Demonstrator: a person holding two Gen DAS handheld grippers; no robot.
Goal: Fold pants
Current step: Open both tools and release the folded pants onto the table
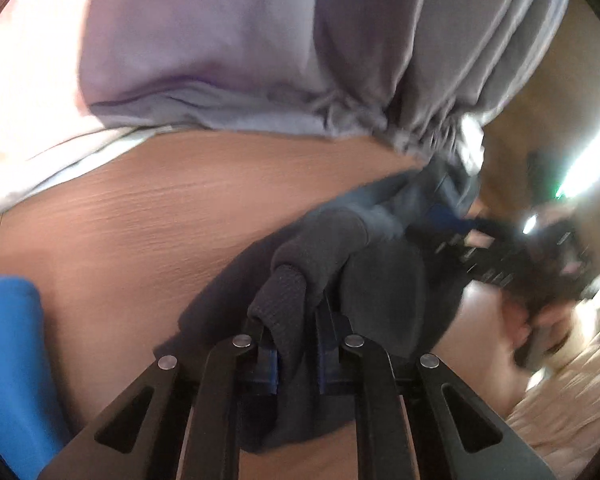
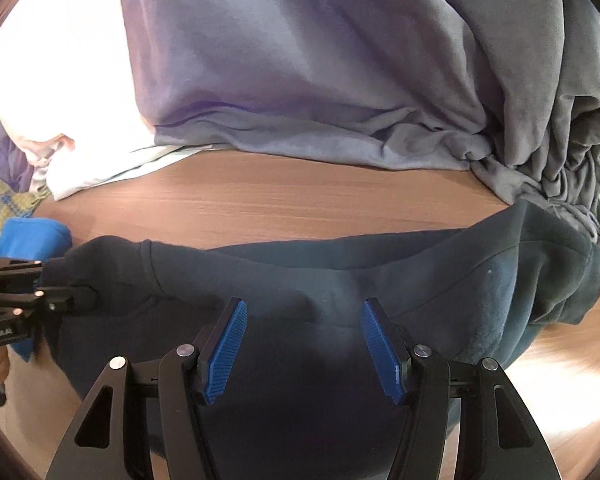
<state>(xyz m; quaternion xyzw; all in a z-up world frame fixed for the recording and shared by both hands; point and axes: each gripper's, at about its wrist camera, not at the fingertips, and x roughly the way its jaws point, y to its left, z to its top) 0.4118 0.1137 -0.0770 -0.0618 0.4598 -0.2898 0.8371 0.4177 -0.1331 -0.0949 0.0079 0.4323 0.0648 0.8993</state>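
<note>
On the wooden table point(image 2: 300, 196), near a heap of grey clothing point(image 2: 320, 80) at its far side, the dark pants point(image 2: 340, 276) lie bunched. The left gripper point(image 1: 296, 344) is clamped on a ribbed cuff point(image 1: 278, 300); the right gripper point(image 2: 304, 348) hovers over the cloth, jaws apart. The step looks like securing both ends; next, the right must close on fabric.

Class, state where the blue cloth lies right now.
The blue cloth lies at the far left of the right wrist view, on the wooden table, beside the dark pants and above the left gripper.
</note>
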